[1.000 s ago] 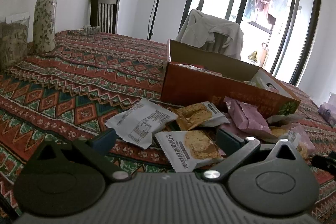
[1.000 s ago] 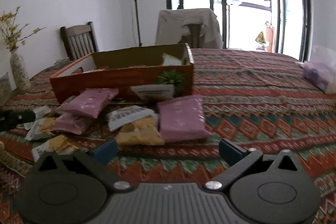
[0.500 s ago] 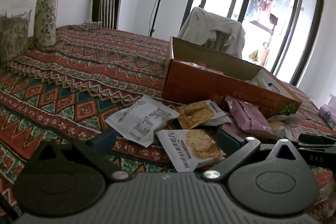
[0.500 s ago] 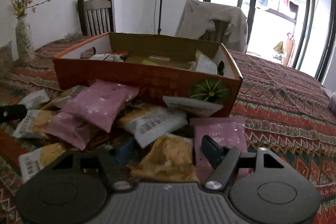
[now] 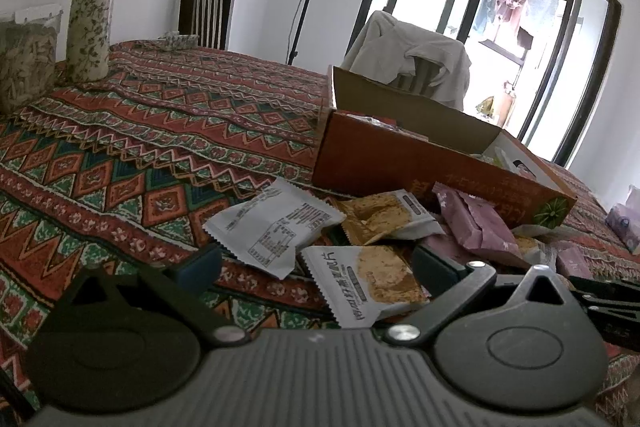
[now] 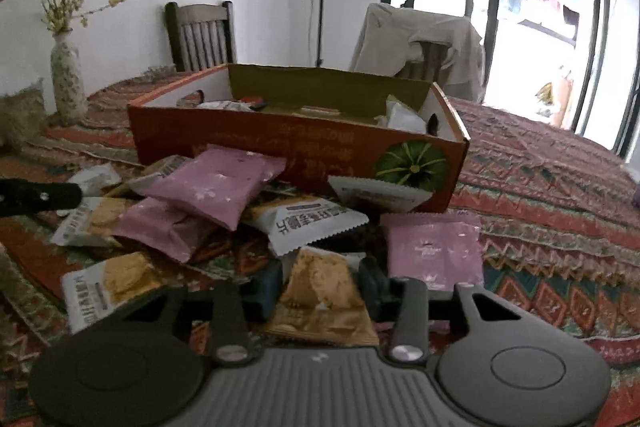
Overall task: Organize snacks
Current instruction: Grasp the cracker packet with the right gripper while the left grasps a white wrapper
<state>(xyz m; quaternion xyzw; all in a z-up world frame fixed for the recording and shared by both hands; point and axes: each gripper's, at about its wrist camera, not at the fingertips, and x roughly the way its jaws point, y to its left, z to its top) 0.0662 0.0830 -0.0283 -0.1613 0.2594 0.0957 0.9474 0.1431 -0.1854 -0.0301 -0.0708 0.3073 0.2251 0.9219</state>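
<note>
Right claw closing on a yellow cracker packet, which sits between the fingers; pads at its sides, firm contact unclear. Left claw spread wide, a white cracker packet lying loose between its fingers. Remaining snacks piled on the desk against the front of the orange box.

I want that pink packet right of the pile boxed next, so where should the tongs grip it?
Grip the pink packet by its near crimped edge, coming low from the near side. It lies flat on the cloth, clear of the pile, with that edge facing the right tongs, now closing around a yellow packet.
</note>
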